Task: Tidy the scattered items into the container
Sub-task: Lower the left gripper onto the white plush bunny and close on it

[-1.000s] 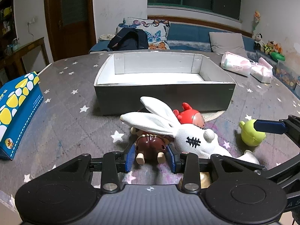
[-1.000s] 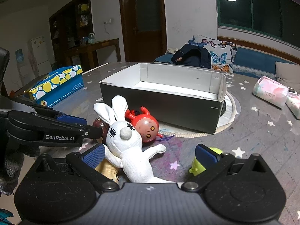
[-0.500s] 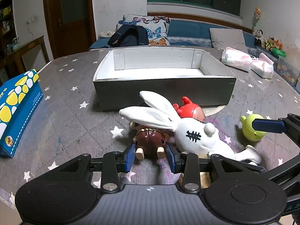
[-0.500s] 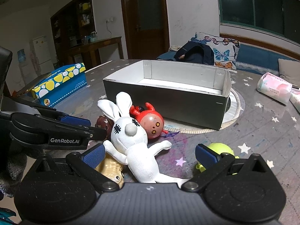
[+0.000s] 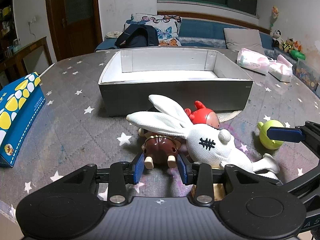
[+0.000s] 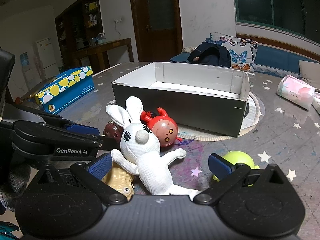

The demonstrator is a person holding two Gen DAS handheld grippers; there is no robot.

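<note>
My left gripper (image 5: 161,167) has its jaws open around the feet of the brown figurine (image 5: 160,150), though I cannot tell whether the pads touch it, and its head is hidden under the white rabbit's (image 5: 208,142) ears. My right gripper (image 6: 160,165) has its jaws spread wide around the rabbit's body, with a tan toy (image 6: 120,180) half hidden beneath. Beyond them the red toy (image 6: 164,129) lies against the box (image 6: 180,108) at mid-desk (image 5: 70,124), and the green toy (image 6: 240,160) is partly cut off by my right finger.
</note>
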